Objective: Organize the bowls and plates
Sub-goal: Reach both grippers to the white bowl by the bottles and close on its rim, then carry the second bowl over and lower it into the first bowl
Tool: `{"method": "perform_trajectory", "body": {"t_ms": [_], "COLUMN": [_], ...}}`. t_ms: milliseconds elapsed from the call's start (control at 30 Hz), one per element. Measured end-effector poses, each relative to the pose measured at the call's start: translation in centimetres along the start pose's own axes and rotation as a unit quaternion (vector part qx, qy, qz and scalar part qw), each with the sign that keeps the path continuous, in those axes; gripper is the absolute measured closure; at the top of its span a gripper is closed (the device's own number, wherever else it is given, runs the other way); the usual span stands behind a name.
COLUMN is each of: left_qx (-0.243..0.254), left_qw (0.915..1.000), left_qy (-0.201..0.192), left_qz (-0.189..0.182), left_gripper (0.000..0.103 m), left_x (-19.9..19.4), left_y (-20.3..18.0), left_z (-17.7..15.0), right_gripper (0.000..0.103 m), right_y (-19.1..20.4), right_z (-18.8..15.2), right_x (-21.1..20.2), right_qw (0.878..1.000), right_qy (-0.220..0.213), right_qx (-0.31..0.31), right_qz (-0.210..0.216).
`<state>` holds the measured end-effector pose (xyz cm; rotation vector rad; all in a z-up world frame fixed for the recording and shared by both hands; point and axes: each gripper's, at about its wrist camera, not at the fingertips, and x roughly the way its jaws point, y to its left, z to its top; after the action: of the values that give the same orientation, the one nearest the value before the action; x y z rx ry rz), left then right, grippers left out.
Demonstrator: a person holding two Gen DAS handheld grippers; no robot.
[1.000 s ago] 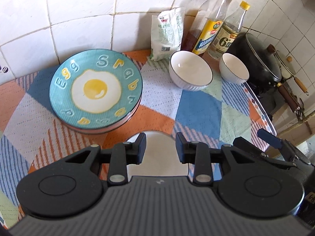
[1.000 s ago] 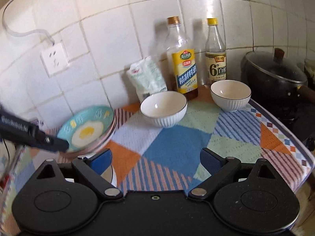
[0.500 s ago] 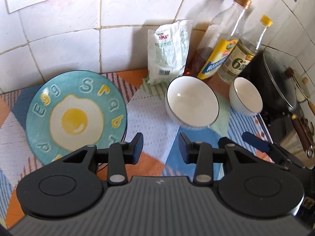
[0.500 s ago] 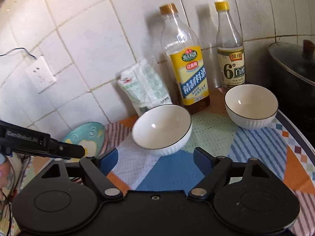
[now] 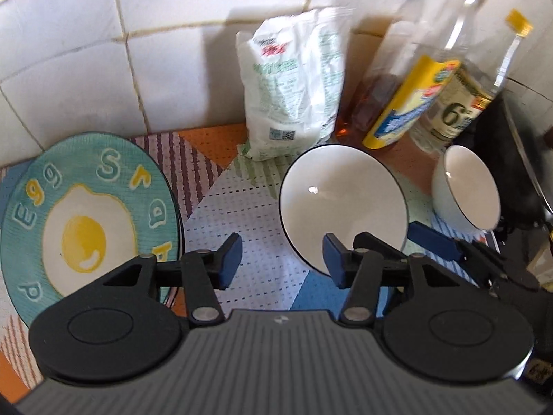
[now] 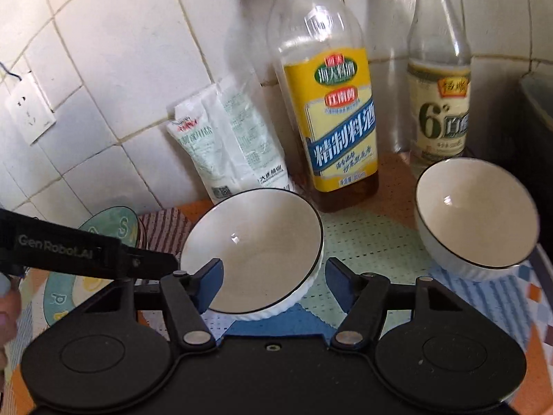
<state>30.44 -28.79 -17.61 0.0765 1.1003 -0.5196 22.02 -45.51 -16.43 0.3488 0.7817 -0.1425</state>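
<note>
plate: lies flat at the far left of the surface on its patterned mat, apparently on top of another plate; plates look already gathered, so judged done with.
left tongs: half open, jaws have just been opening, nothing between them; they hang over bare mat between plate and big bowl, right finger in front of that bowl's near rim, angled steeply down.
big bowl: upright mid-surface, in front of the bag and bottle; likely the next thing to be lifted.
right tongs: fairly wide, jaws have just been closing; the bowl's near rim sits between the fingers, pads not seen pressing; tilted down and forward.
small bowl: upright at the right, well apart from the big one; probably to be nested.
</note>
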Motion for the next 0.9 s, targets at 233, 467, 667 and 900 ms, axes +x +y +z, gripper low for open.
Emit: {"method": "perform_trajectory", "body": {"t_ms": [233, 467, 667, 900], "left_qx": [-0.042, -0.045, -0.063, -0.049], "left_qw": [0.9988, 0.9983, 0.9969, 0.9942], "left_qy": [0.023, 0.036, 0.045, 0.096], "left_qz": [-0.002, 0.002, -0.013, -0.003], "left_gripper": [0.051, 0.073, 0.090, 0.090], "left_x": [1.9, 3.2, 3.5, 2.8], "left_y": [0.2, -0.4, -0.3, -1.1], "left_z": [0.2, -0.3, 0.2, 0.6], "right_gripper": [0.057, 0.067, 0.074, 0.081], "right_y": [-1.4, -3.4, -4.6, -4.5], "right_z": [0.2, -0.7, -0.1, -0.3], "right_x": [1.5, 2.2, 3.5, 2.4], "right_qw": [0.999, 0.997, 0.993, 0.990], "right_qy": [0.030, 0.050, 0.073, 0.076], "right_qx": [-0.005, 0.050, 0.088, 0.122], "right_qz": [-0.022, -0.002, 0.003, 0.015]}}
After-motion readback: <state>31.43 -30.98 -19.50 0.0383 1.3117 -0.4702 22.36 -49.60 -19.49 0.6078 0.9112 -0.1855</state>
